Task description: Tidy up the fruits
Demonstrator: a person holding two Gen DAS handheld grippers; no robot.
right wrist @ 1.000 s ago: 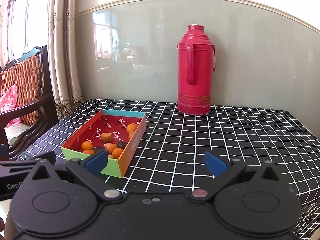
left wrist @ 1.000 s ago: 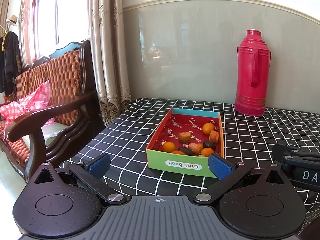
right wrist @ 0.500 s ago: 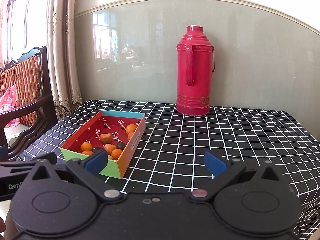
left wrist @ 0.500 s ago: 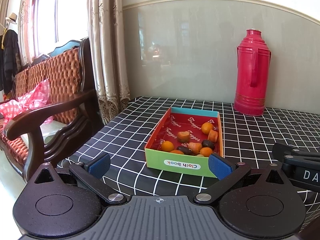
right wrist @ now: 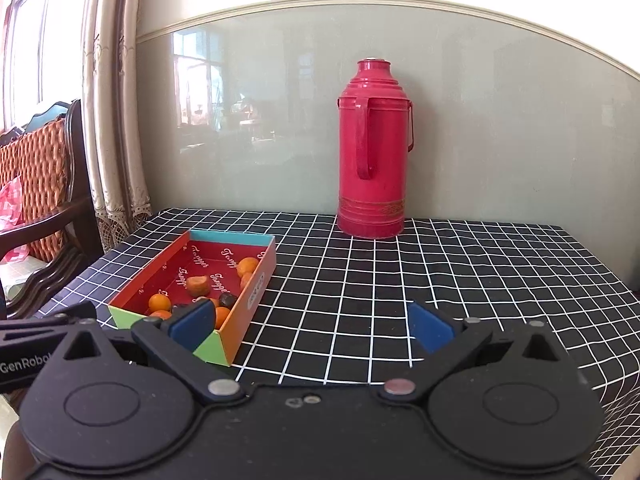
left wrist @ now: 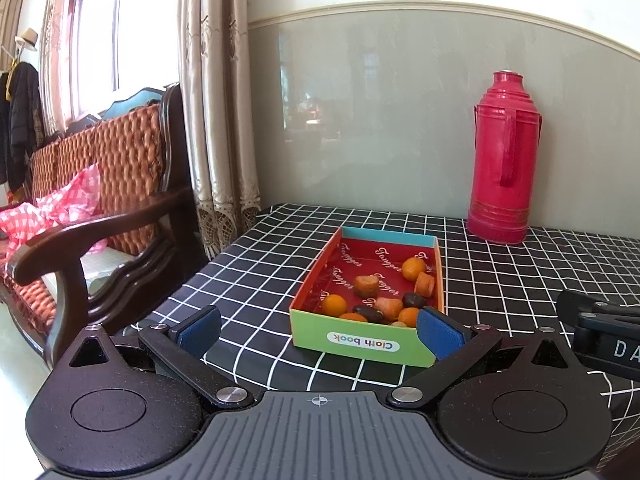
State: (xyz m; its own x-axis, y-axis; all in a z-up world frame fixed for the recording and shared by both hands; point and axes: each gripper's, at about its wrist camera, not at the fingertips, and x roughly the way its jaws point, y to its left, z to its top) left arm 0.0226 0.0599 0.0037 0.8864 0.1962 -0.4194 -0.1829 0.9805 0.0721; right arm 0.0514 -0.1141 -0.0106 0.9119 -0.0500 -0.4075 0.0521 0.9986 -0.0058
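Table (right wrist: 440, 280) wearing black grid cloth; box (right wrist: 248, 316) sitting at 9 o'clock, red flask (right wrist: 372, 160) standing at 12.

Grey-green wall panel (right wrist: 480, 120), sunlit window (left wrist: 96, 40), beige curtain (left wrist: 216, 120), wooden sofa (left wrist: 100, 208) at left

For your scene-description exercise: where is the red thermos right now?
The red thermos stands upright at the table's far edge against the wall, beyond and right of the fruit box in both wrist views.

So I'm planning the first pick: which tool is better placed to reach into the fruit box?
Probably the left tool: open, with the box nearly straight ahead. For the right tool, also open, the box sits off to its left.
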